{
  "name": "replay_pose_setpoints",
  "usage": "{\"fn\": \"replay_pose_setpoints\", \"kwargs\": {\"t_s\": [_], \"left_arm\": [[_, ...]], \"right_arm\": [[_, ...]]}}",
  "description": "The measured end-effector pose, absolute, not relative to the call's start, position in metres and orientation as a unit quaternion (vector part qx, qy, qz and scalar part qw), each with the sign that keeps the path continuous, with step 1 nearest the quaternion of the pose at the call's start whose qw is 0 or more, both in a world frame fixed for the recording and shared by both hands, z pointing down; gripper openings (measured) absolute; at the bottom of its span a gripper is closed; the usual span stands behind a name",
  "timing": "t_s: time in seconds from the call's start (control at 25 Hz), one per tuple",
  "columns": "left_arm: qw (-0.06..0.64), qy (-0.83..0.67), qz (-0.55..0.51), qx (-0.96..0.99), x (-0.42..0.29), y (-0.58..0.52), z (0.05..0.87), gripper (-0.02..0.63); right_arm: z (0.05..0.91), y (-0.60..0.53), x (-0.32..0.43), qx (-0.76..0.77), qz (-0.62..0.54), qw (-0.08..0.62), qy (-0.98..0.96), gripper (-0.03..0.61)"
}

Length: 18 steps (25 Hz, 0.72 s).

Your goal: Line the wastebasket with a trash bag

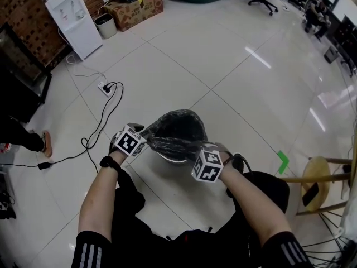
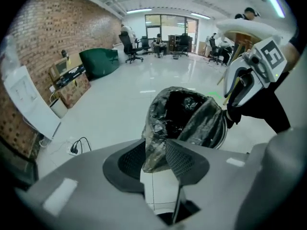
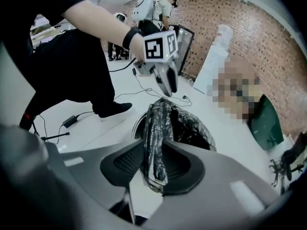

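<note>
Gripping the black trash bag [image 1: 177, 132] by its mouth at two opposite points, lifted and stretched into an open hood over the wastebasket [image 1: 168, 158]. Sits just past both sets of fingertips, sagging into the bin below, with only a strip of pale rim showing beneath. Held apart like this, presumably, to spread the mouth wide enough to pass over that rim.

Left gripper [image 2: 154, 153]: pinching a gathered fold of the bag's edge between its ribbed pads [image 2: 184, 159], then leading forward and down to the bin. Right gripper [image 3: 156, 163]: likewise clamped on a twisted rope of film, hanging down between its fingers [image 3: 125, 162]. Both tilted down at the bin and facing each other across it, probably to keep the hem taut.

Not yet seated, by the look of it: bunched above the rim rather than folded round it. Likely next: drawing each pinch outward and down past the rim, without tearing the thin film.

Under and beyond the fingers, glossy tile floor [image 1: 234, 66]. Off to the left of the left fingers, a power strip [image 1: 106, 87] with its cable. Out past the right fingers, a wooden stool [image 1: 321, 175].
</note>
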<state>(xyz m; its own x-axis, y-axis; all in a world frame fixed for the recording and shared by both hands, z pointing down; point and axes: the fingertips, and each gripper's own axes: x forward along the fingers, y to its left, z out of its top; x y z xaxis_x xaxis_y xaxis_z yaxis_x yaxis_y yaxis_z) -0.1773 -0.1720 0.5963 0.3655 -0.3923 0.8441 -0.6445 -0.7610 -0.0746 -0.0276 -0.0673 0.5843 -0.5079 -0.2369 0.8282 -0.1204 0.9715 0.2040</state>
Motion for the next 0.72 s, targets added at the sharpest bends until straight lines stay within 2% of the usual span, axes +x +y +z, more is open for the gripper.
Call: {"fn": "replay_pose_setpoints", "kwargs": {"t_s": [0.12, 0.44, 0.52, 0.6, 0.72], "left_arm": [[0.109, -0.293, 0.481, 0.819, -0.161, -0.131, 0.582, 0.126], [0.091, -0.277, 0.474, 0.831, -0.128, -0.067, 0.552, 0.126], [0.087, -0.268, 0.475, 0.834, -0.121, -0.069, 0.559, 0.126], [0.084, -0.261, 0.480, 0.834, -0.119, -0.074, 0.563, 0.126], [0.068, -0.252, 0.498, 0.827, -0.127, -0.080, 0.566, 0.126]], "right_arm": [[0.600, -0.059, -0.037, 0.095, -0.068, 0.506, -0.854, 0.128], [0.635, -0.064, -0.058, 0.105, -0.059, 0.532, -0.838, 0.126], [0.641, -0.063, -0.060, 0.108, -0.066, 0.542, -0.831, 0.096], [0.641, -0.062, -0.061, 0.111, -0.081, 0.549, -0.825, 0.006], [0.633, -0.059, -0.064, 0.111, -0.094, 0.544, -0.827, 0.006]]}}
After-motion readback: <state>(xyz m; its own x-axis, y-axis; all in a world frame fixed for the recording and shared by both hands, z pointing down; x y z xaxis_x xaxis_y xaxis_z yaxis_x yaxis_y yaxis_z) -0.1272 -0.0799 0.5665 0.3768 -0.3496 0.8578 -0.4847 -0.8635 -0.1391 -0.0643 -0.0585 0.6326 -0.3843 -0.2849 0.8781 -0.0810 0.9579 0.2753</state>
